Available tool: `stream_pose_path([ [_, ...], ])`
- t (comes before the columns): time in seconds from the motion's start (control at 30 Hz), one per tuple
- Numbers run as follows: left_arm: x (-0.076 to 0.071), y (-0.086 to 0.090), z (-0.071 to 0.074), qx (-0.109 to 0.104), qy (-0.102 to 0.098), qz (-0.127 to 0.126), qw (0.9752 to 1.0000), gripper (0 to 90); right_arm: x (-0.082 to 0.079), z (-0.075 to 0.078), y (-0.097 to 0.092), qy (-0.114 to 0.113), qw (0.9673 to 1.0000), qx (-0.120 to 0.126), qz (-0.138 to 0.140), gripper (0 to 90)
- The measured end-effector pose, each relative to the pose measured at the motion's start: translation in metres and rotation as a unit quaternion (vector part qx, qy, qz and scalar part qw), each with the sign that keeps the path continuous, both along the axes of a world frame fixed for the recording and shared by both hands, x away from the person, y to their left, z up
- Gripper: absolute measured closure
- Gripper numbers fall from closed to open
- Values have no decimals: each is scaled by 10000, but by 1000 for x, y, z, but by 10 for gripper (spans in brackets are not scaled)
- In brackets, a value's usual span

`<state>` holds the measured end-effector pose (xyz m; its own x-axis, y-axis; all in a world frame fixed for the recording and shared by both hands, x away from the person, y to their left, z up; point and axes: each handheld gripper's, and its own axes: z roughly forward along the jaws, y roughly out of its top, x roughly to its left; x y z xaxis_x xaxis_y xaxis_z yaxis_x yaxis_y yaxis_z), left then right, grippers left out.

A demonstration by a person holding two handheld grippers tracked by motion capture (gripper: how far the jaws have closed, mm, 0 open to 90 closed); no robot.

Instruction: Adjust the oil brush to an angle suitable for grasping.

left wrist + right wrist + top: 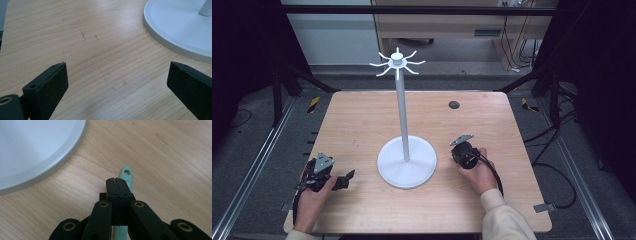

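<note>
A white stand with a tall pole and a crown of hooks rises from the middle of the wooden table. My right gripper rests low on the table just right of the stand's base, jaws shut together. A thin mint-green handle with a hole in its end lies flat and pokes out past the jaw tips; whether it is pinched is hidden. My left gripper sits at the front left, open, with bare wood between its fingers.
The stand's round base lies just ahead and right of the left gripper. A small dark round cap is set in the table's far right. Dark frame rails and cables run along both sides of the table.
</note>
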<state>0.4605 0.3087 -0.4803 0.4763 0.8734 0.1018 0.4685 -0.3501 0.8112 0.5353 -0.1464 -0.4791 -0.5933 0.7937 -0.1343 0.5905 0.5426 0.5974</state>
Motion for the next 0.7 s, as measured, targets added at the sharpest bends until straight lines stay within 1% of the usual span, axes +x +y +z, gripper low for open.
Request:
stream_pose_path([
  [0.13,0,0,0,13,6,-13,10000,30,0,-2,1,40,10000,-43,29,900],
  [0.2,0,-1,0,21,16,-20,10000,30,1,-3,1,72,9999,-125,2,900],
  [0.3,0,-1,0,22,29,-39,10000,30,1,-3,1,98,9999,-137,-39,900],
  [0.33,0,-1,0,22,29,-39,10000,30,1,-3,2,105,9998,-143,-77,900],
  [0.47,0,-1,0,25,22,-31,10000,30,1,-2,4,73,9993,-291,-215,900],
  [0.53,0,-1,0,30,31,-39,10000,30,2,-2,4,72,9989,-327,-330,900],
  [0.6,0,-2,0,31,30,-45,10000,30,3,-2,3,60,9983,-388,-438,900],
  [0.63,0,-2,0,43,33,-57,10000,30,3,-2,3,60,9983,-388,-438,900],
  [0.7,0,-2,0,48,35,-65,10000,30,5,-3,-1,47,9974,-426,-586,900],
])
